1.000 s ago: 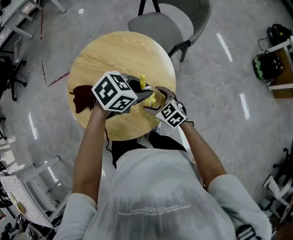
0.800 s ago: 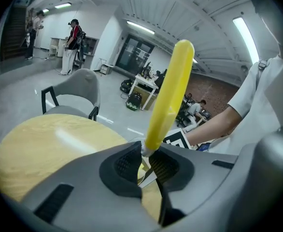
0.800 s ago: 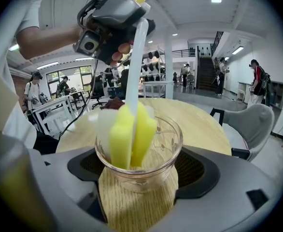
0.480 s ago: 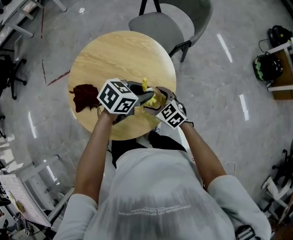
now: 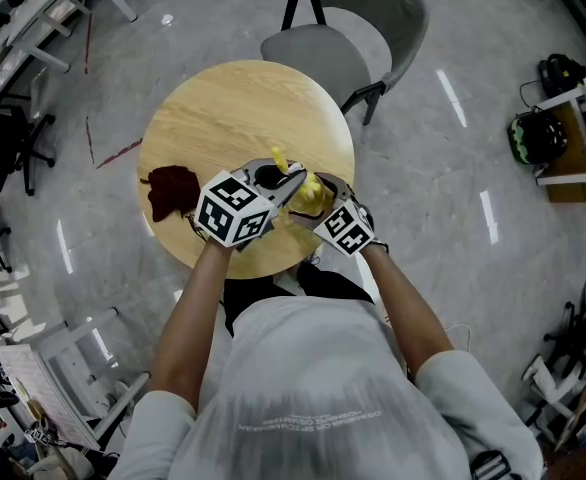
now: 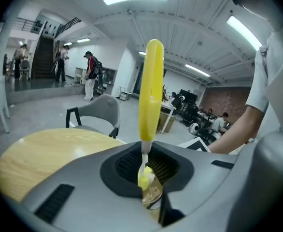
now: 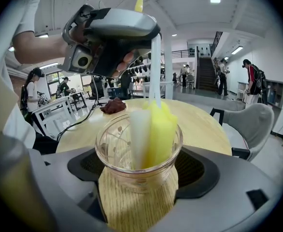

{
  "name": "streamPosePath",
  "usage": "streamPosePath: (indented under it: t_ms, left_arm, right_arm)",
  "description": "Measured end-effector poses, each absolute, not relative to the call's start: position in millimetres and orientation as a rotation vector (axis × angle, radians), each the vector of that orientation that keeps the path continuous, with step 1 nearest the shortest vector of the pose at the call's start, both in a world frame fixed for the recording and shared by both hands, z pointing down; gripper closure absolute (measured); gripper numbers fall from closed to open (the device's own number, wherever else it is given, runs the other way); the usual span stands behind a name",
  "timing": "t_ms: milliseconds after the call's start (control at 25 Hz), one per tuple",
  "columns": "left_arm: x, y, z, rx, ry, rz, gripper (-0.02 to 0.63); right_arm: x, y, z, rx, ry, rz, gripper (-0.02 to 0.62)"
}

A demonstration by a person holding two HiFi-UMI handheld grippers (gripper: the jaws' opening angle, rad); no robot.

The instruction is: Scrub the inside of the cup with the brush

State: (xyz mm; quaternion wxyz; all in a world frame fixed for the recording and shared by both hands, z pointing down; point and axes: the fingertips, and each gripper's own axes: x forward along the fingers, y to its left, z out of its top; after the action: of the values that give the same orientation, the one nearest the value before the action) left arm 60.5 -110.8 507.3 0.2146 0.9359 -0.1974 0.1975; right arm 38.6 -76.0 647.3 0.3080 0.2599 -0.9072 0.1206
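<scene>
Glass forms the cup (image 7: 130, 146), which sits between the jaws of the right gripper (image 7: 140, 172). Both jaws are clamped against its sides. The cup is upright over the near part of the round wooden table (image 5: 235, 103); contact with the tabletop cannot be confirmed.

The left gripper (image 6: 146, 164) has its jaws closed on the brush (image 6: 150, 93), at the thin white neck below the yellow handle. The handle points upward. The yellow and white sponge head (image 7: 153, 129) of the brush is inside the cup. It fills much of the opening and rises slightly above the rim.

In the head view, the left gripper is above the cup, and both grippers are close together in front of the person.

A dark red cloth (image 5: 171, 190) lies on the left part of the table, well apart from the cup. A grey chair (image 5: 345, 40) stands at the far side of the table.
</scene>
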Motion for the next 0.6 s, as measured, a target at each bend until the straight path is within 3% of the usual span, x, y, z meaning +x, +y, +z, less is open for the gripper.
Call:
streamPosePath:
  t_ms: [600]
  left_arm:
    - [59, -72, 536, 2.652, -0.316, 1.133, 0.555]
  right_arm:
    - [37, -76, 648, 0.700, -2.397, 0.318, 0.163]
